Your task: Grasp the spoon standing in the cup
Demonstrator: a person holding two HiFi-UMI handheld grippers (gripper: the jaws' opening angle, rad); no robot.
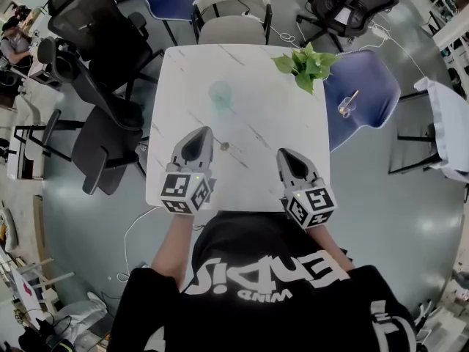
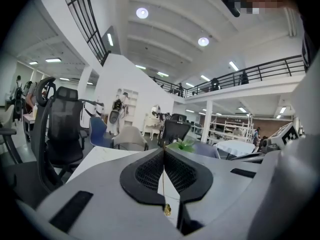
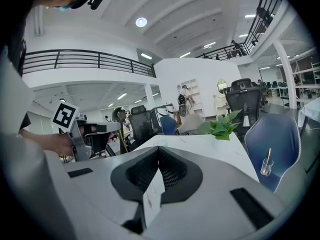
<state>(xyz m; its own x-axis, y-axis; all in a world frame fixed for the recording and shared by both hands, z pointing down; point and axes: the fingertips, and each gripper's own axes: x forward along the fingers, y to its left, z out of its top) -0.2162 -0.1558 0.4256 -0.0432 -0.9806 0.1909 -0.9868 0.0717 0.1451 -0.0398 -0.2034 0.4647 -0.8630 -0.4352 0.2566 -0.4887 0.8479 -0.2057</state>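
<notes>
My left gripper (image 1: 201, 132) (image 2: 164, 150) hovers over the white marble table (image 1: 183, 72), jaws shut. A thin gold spoon (image 2: 166, 209) runs down the seam between its pads, and its small end (image 1: 224, 146) shows just right of that gripper. My right gripper (image 1: 286, 155) (image 3: 159, 148) is shut with nothing in it, over the table's near right. A greenish glass cup (image 1: 220, 92) stands mid-table ahead of the left gripper. A second clear cup (image 1: 346, 108) (image 3: 266, 168), with a spoon standing in it, sits on the blue chair (image 1: 366, 86) to the right.
A potted green plant (image 1: 306, 63) (image 3: 220, 126) stands at the table's far right corner. Black office chairs (image 1: 102, 57) crowd the left side and a beige chair (image 1: 233, 28) stands at the far edge. A white-covered table (image 1: 447, 123) is far right.
</notes>
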